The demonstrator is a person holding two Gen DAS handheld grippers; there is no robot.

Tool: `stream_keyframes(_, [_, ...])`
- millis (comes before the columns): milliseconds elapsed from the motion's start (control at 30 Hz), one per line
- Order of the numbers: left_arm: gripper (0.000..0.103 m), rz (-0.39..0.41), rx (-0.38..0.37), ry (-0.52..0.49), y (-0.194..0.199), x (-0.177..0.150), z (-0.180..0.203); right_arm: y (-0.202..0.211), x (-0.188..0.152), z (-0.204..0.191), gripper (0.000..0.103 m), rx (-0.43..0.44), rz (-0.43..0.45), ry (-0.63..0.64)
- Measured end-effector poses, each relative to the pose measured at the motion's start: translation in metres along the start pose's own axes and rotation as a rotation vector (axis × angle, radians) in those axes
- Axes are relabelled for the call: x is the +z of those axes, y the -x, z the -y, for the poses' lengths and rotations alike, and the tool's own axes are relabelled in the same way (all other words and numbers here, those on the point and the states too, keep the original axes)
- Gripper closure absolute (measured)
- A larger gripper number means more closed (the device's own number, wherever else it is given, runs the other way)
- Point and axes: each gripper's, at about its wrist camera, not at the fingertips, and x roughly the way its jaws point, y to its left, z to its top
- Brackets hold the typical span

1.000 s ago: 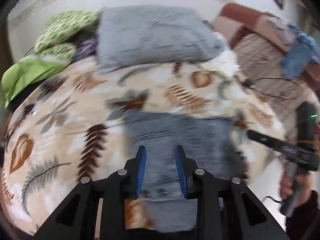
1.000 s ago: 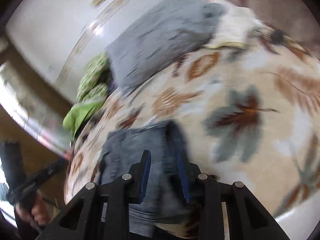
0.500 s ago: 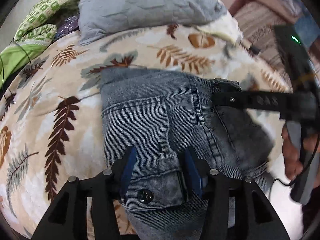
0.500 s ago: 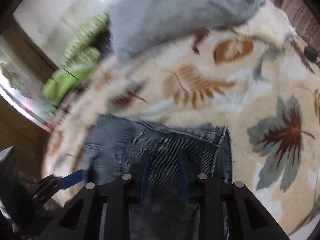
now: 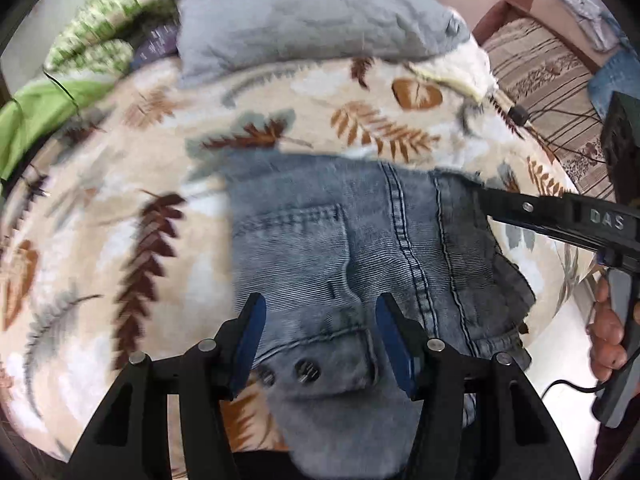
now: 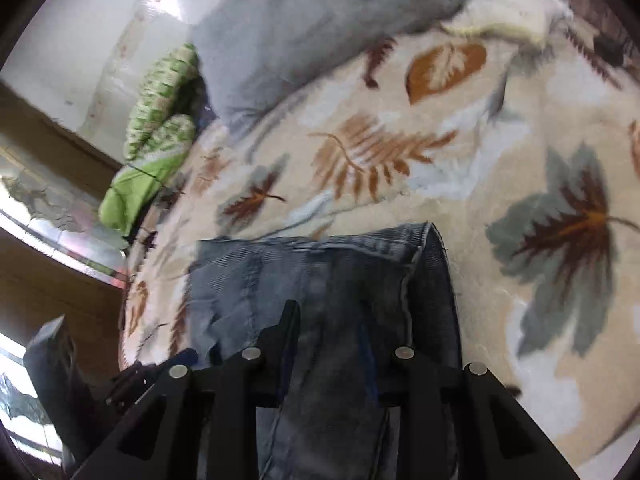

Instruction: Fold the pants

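Folded grey-blue denim pants [image 5: 352,256] lie on a leaf-patterned blanket [image 5: 120,216], waistband with buttons toward me. My left gripper [image 5: 318,320] is open, its blue pads straddling the waistband just above the cloth. The right gripper's black body [image 5: 560,220] reaches in from the right over the pants' right edge. In the right wrist view the pants [image 6: 328,280] fill the lower centre and my right gripper [image 6: 328,328] is open over them, the cloth running between its fingers. Its right fingertip is hidden against the dark cloth.
A grey pillow [image 5: 304,16] lies at the back of the bed, green cloths [image 5: 92,52] at the back left. A striped sofa [image 5: 536,68] with cables stands at the right. The bed's near edge is below the pants.
Both grippers have come down and closer over the pants. The left jaws have opened wider around the waistband. The right gripper has slid over the pants' right side.
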Motion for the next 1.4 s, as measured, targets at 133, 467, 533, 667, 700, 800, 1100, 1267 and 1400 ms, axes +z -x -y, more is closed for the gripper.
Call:
stream_keyframes(133, [0.045,-0.022,-0.012,0.008,0.012,-0.016,-0.004,0.023,-0.013,-0.023,0.071,-0.011,0.001,0.061])
stream_keyframes(467, [0.035,-0.191,-0.036,0.027,-0.037,-0.047,-0.006,-0.014,-0.063,0.0,0.071,-0.072,-0.18,-0.029])
stream_keyframes(533, [0.026,-0.208,-0.033,0.069,-0.041,-0.047,-0.013,-0.024,-0.067,0.009,0.071,-0.062,-0.182,-0.054])
stream_keyframes(667, [0.028,-0.15,0.008,0.049,-0.017,-0.042,-0.011,-0.002,-0.061,0.003,0.071,-0.061,-0.156,-0.044])
stream_keyframes(700, [0.028,-0.119,0.026,0.026,-0.008,-0.04,-0.007,0.008,-0.059,0.0,0.071,-0.062,-0.127,-0.03])
stream_keyframes(800, [0.028,-0.01,0.039,0.002,0.031,-0.029,0.003,0.044,-0.049,-0.009,0.071,-0.049,-0.031,-0.002])
stream_keyframes(1100, [0.019,0.346,0.079,-0.048,0.161,0.008,0.025,0.165,-0.032,-0.044,0.071,-0.078,0.265,0.112])
stream_keyframes(1267, [0.008,0.528,0.131,-0.066,0.219,0.001,0.036,0.225,-0.041,-0.07,0.039,-0.096,0.45,0.175])
stream_keyframes(1400, [0.002,0.655,0.124,-0.047,0.257,-0.014,0.038,0.265,-0.06,-0.099,0.039,-0.16,0.602,0.292])
